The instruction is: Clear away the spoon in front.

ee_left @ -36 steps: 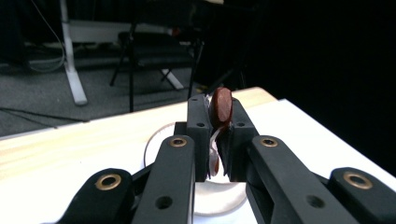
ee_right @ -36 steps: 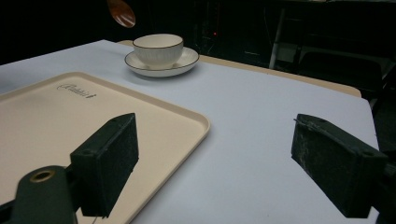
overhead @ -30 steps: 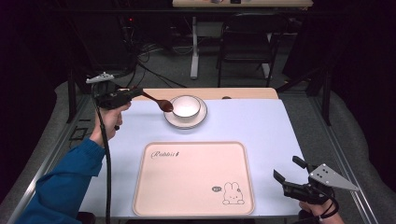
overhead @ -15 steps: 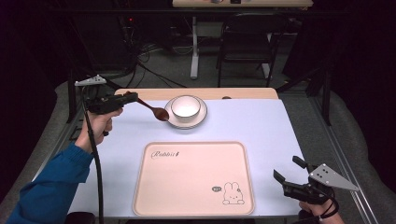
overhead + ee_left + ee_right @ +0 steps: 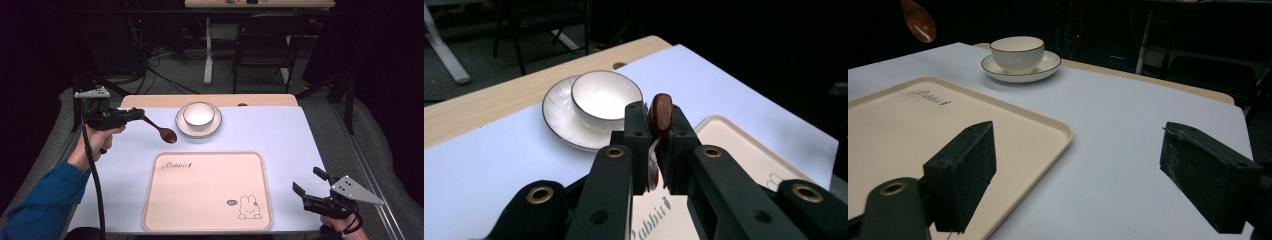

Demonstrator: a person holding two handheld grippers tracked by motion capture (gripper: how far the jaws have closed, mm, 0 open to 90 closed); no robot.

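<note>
The left gripper point(image 5: 139, 115) is clamped on the handle of the brown wooden spoon point(image 5: 161, 130), held above the table's point(image 5: 300, 140) far-left corner, its long axis slanting down, bowl end toward the cream tray point(image 5: 200, 200), while the right gripper point(image 5: 306, 189) is released.

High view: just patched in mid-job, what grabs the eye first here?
The brown wooden spoon stands out, held in the air by the left gripper, its bowl hanging left of the white cup and saucer at the table's far edge. Below it lies the large cream tray with a rabbit drawing, nothing on it. The right gripper waits open at the near right corner.
</note>
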